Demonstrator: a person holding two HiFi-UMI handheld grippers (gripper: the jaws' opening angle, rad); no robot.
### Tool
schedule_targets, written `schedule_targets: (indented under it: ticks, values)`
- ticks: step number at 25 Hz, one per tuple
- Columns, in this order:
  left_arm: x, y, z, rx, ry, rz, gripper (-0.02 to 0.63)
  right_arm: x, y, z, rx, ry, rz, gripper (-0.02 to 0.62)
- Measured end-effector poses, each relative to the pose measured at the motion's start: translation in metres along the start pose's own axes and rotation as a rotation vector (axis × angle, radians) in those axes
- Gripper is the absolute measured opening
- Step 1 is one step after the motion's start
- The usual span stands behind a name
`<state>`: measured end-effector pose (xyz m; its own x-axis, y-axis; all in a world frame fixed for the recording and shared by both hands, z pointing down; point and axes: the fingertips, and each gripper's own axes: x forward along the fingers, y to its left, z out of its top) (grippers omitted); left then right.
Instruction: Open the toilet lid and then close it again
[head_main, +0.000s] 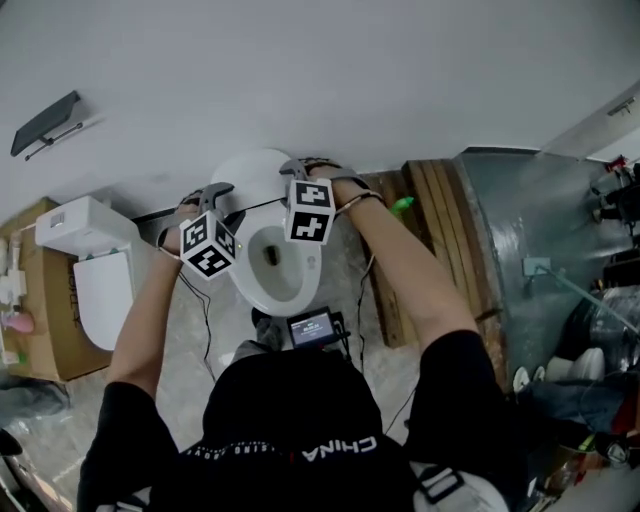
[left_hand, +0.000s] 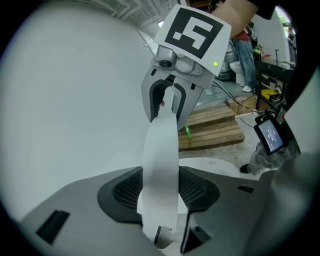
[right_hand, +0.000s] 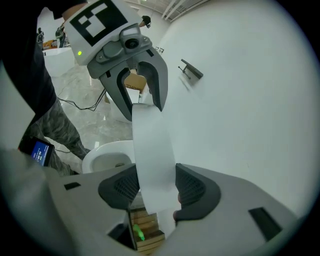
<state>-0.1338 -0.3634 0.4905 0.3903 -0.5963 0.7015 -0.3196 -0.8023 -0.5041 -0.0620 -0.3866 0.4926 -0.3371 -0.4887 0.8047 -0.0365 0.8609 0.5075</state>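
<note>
The white toilet lid (head_main: 250, 172) stands raised against the wall behind the open bowl (head_main: 275, 265). My left gripper (head_main: 215, 192) is at the lid's left edge and my right gripper (head_main: 300, 166) at its right edge. In the left gripper view the lid's rim (left_hand: 160, 145) runs up between the pads of my left gripper (left_hand: 160, 189), nearly filling the gap, and the right gripper (left_hand: 167, 100) straddles it farther along. The right gripper view mirrors this: the lid (right_hand: 152, 150) passes between the jaws of my right gripper (right_hand: 156, 187), with a thin shadowed gap at one pad, and the left gripper (right_hand: 137, 92) sits beyond.
A second toilet (head_main: 100, 285) rests on a cardboard box (head_main: 40, 335) at the left. A wooden pallet (head_main: 425, 225) with a green object (head_main: 402, 205) lies to the right. A small lit screen (head_main: 312, 327) and cables are on the floor by the bowl. Clutter fills the far right.
</note>
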Motion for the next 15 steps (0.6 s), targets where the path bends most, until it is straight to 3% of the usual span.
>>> schedule_targets:
  ticks: [8,15]
  values:
    - [0.0,-0.068,-0.008,0.043,0.112,0.079,0.204,-0.005,0.065,-0.018,-0.019,-0.042,-0.056,0.216]
    - [0.002,-0.117,-0.016,-0.018,0.223,0.061,0.21,-0.007,0.111,-0.029,-0.016,-0.063,-0.072,0.229]
